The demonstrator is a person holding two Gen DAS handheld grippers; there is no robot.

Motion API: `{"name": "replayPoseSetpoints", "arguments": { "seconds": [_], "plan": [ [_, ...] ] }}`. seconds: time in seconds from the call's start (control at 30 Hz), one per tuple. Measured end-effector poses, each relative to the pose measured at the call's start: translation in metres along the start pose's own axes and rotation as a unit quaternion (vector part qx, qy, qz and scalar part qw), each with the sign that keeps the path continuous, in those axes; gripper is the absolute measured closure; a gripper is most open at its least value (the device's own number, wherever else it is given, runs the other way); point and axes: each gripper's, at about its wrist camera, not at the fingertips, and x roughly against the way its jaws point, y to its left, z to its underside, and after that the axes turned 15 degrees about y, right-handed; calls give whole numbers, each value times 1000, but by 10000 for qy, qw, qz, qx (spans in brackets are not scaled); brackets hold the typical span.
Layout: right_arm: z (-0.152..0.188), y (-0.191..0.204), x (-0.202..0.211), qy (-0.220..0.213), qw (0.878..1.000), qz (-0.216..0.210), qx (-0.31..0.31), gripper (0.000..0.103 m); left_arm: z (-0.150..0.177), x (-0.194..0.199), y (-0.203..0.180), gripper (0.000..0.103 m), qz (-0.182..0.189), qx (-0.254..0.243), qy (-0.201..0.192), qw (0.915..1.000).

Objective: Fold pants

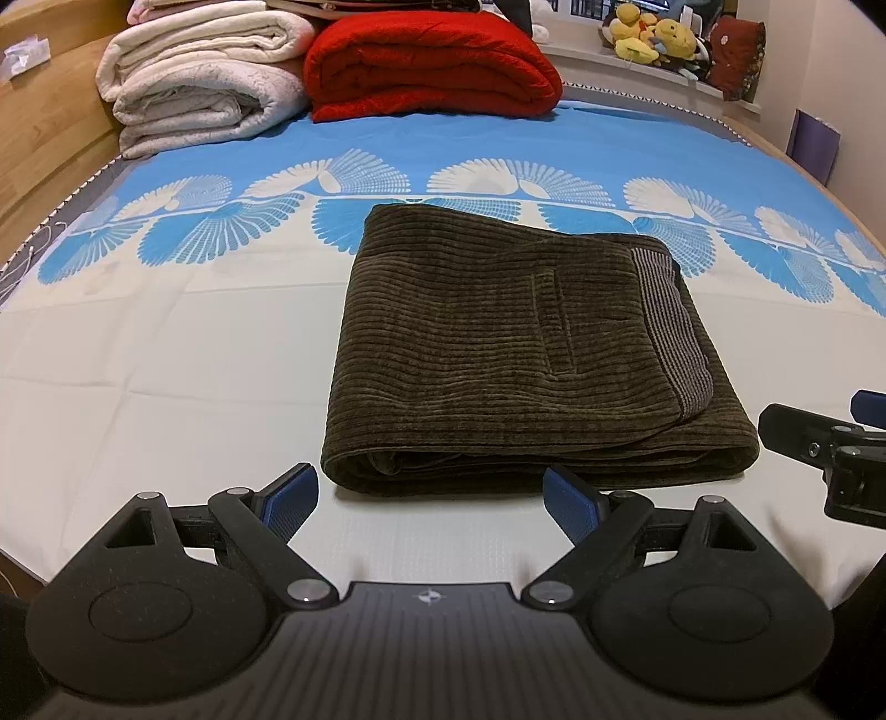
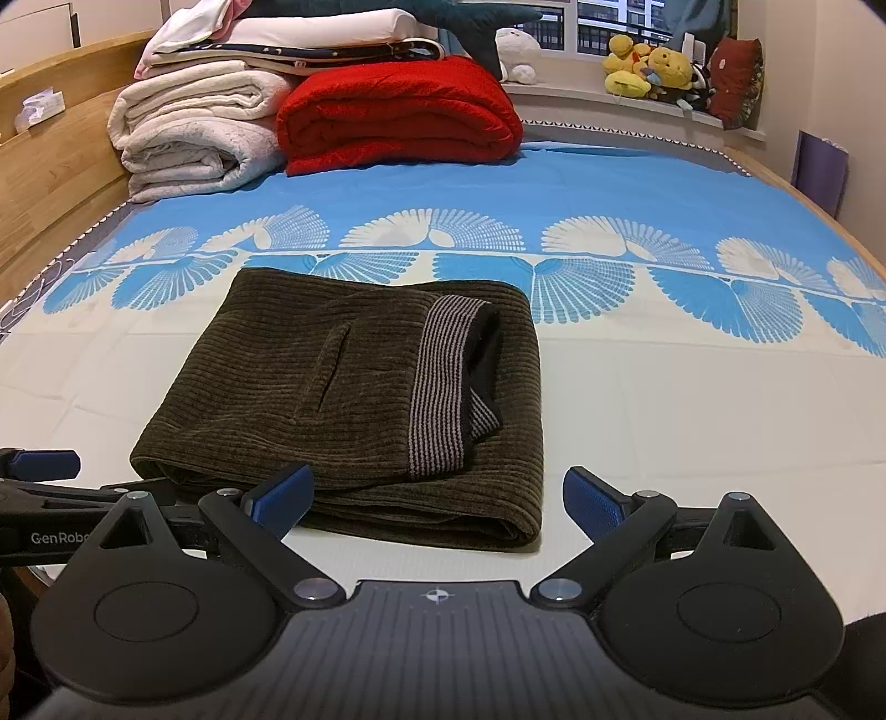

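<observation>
My left claw (image 1: 431,501) fills the bottom of its frame, its two blue-padded fingers (image 1: 290,498) spread wide apart and pinching nothing. Just beyond them, in the middle of the frame, lie the pants (image 1: 526,354): dark olive corduroy, folded into a thick rectangle with the striped waistband (image 1: 673,327) showing on the right side and the folded edge nearest me. They rest on the cream part of a bed sheet (image 1: 166,354) printed with blue and white fans.

My right claw (image 2: 437,501) is also spread open and empty, low in its frame, with the pants (image 2: 343,387) just ahead, left of centre. The left claw's tip shows at that frame's left edge.

In the upper left of both frames, folded white blankets (image 1: 205,77) sit beside a red blanket (image 1: 426,66). Plush toys (image 1: 656,33) sit at the upper right.
</observation>
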Motion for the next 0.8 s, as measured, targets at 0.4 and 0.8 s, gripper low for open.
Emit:
{"name": "replayPoseSetpoints", "arguments": {
  "seconds": [0.4, 0.8],
  "plan": [
    [-1, -1, 1, -13, 10000, -6, 22, 6, 1, 0, 0, 11, 11, -7, -16, 10000],
    [-1, 0, 1, -13, 10000, -5, 18, 6, 1, 0, -1, 11, 23, -10, -23, 10000]
  ]
}}
